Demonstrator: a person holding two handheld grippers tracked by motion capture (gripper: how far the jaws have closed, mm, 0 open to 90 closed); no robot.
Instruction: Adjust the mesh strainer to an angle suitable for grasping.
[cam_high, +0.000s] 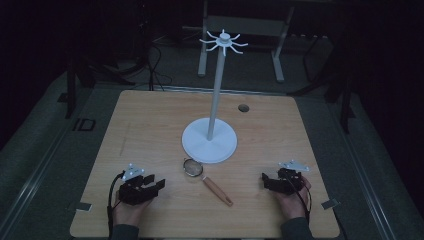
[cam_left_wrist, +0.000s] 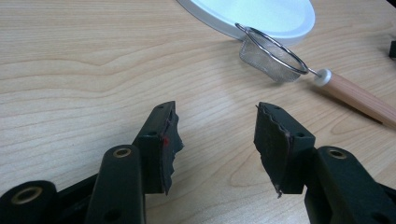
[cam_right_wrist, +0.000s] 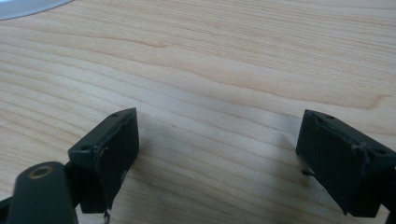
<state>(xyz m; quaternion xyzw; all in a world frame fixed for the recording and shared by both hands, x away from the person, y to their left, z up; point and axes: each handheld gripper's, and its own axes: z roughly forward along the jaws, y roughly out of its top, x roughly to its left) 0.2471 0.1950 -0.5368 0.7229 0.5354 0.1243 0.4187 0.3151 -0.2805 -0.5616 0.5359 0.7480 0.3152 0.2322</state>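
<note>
A small mesh strainer (cam_high: 193, 167) with a wooden handle (cam_high: 218, 191) lies on the wooden table (cam_high: 150, 130), just in front of the white stand's round base (cam_high: 209, 142). The stand's thin pole (cam_high: 216, 85) rises to a ring of hooks (cam_high: 223, 42). My left gripper (cam_high: 156, 181) rests at the front left, open and holding nothing. In the left gripper view the strainer (cam_left_wrist: 271, 53) lies ahead and to the right of that gripper (cam_left_wrist: 217, 116). My right gripper (cam_high: 264, 181) sits at the front right, open wide (cam_right_wrist: 219, 119) over bare wood.
A dark round hole (cam_high: 243, 108) is set in the table behind the stand. Tape tabs mark the front corners (cam_high: 83, 206). The base's edge (cam_right_wrist: 23, 7) shows at the top left of the right gripper view. Frames and cables stand on the dark floor beyond.
</note>
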